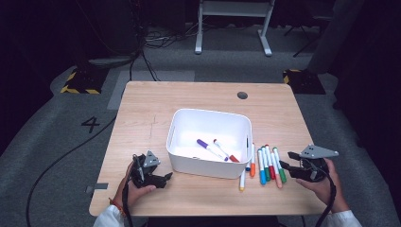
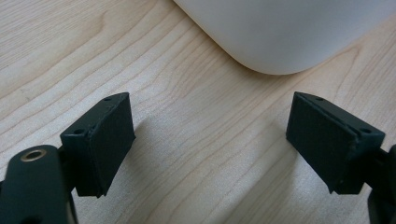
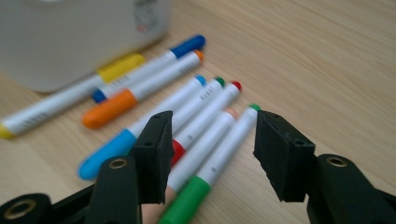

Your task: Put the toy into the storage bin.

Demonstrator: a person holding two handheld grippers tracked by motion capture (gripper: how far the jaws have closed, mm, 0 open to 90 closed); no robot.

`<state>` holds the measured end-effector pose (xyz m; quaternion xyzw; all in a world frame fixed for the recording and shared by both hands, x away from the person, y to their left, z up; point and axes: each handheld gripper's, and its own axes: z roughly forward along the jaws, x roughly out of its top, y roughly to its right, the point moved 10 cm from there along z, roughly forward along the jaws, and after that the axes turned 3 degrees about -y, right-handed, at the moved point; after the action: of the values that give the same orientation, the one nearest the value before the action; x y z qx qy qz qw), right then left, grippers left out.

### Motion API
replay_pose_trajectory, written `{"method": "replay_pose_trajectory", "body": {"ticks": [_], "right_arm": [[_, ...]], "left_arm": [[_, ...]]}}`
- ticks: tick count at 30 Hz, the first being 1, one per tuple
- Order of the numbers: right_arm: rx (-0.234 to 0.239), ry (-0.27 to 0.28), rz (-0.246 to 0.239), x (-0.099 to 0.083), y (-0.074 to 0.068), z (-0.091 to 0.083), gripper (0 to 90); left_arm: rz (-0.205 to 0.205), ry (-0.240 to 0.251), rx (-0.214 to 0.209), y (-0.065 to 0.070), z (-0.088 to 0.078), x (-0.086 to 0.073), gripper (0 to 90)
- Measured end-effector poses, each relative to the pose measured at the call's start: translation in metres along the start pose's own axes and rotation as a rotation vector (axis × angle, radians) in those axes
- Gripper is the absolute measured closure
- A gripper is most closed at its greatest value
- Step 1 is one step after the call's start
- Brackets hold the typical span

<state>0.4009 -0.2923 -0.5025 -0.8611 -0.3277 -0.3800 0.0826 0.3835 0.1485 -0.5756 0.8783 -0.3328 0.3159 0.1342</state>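
While the left gripper idles wide beside the bin, the right gripper, half-open and empty, straddles the green pen (probably the next pick), needing a lower, squarer close.

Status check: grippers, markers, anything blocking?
Left gripper open, empty, beside white bin. Right gripper open over green marker, no grip yet. Two markers in bin. Nothing blocking.

Grey carpet (dim room), white stand — floor cables
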Motion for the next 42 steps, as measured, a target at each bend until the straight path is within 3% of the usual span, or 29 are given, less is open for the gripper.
{"method": "replay_pose_trajectory", "body": {"ticks": [2, 7, 16, 28, 35, 36, 38, 42], "right_arm": [[-0.027, -0.009, 0.013, -0.009, 0.005, 0.005, 48.3], [0.014, -0.026, 0.062, -0.022, 0.003, 0.011, 48.3], [0.017, -0.064, 0.059, -0.035, 0.002, 0.02, 48.3], [-0.001, -0.102, 0.103, -0.05, 0.013, 0.025, 48.9], [-0.034, -0.117, 0.151, -0.064, 0.028, 0.025, 66.0], [-0.058, -0.115, 0.176, -0.066, 0.035, 0.023, 73.6], [-0.042, -0.104, 0.201, -0.066, 0.036, 0.023, 74.3], [-0.05, -0.1, 0.205, -0.066, 0.039, 0.024, 74.7]], "left_arm": [[-0.001, 0.0, -0.001, 0.0, 0.0, 0.0, 15.2], [-0.001, 0.0, -0.002, 0.0, 0.0, 0.0, 15.3], [-0.001, -0.001, 0.0, 0.0, 0.0, 0.0, 15.3], [-0.001, -0.001, 0.0, 0.0, 0.0, 0.0, 15.3], [0.001, -0.001, 0.0, 0.0, 0.0, 0.0, 15.3], [0.0, -0.003, -0.001, 0.0, 0.0, 0.0, 15.3], [-0.002, -0.004, -0.002, 0.001, 0.0, 0.0, 15.3], [-0.001, -0.003, -0.003, 0.001, 0.0, 0.0, 15.3]]}}
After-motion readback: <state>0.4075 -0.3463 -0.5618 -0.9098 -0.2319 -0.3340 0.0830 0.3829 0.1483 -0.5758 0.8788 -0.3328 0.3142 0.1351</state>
